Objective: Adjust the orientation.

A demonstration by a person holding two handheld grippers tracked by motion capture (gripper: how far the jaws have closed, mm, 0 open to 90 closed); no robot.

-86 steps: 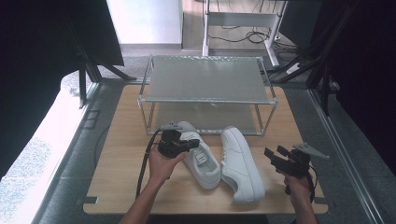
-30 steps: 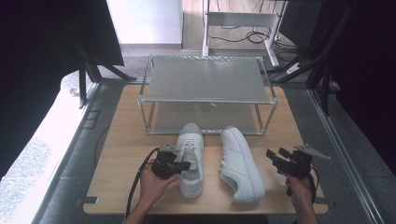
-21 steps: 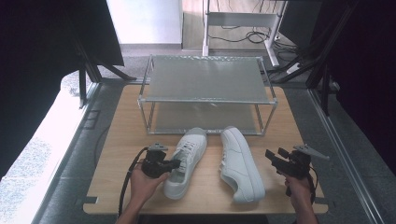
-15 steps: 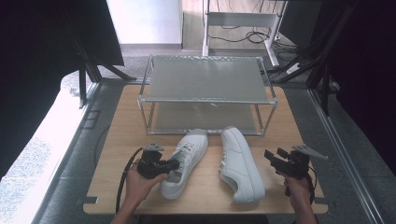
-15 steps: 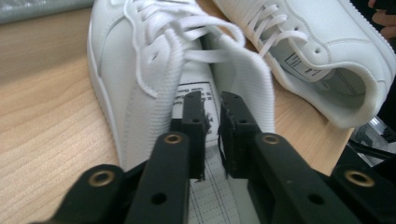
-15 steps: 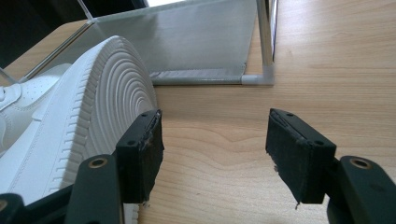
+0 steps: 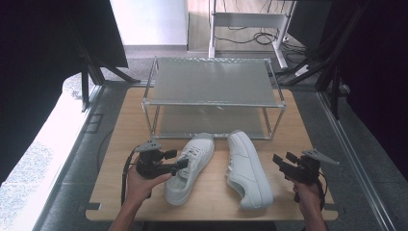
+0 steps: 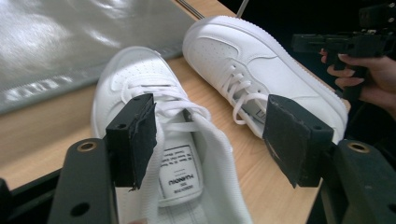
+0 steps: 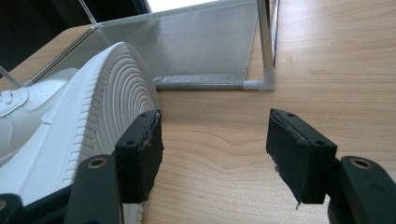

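While the left gripper [image 7: 177,160] has just been opening, released with jaws wide at the heel collar of the left sneaker [image 7: 190,167], that smooth white leather shoe lies mid-table, toe toward 1 o'clock. Right sneaker [image 7: 248,167] sits just beside, toe at 11. Wire-frame rack [image 7: 211,82] blocks 12; right gripper [image 7: 285,162] released.

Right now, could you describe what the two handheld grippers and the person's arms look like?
Both the left gripper and the right gripper are black, each with two blocky jaws faced with dark, rough-edged pads. Each carries a grey three-cornered plate on top, and a black cable loops from the left one. The forearms are bare, with no sleeves visible.
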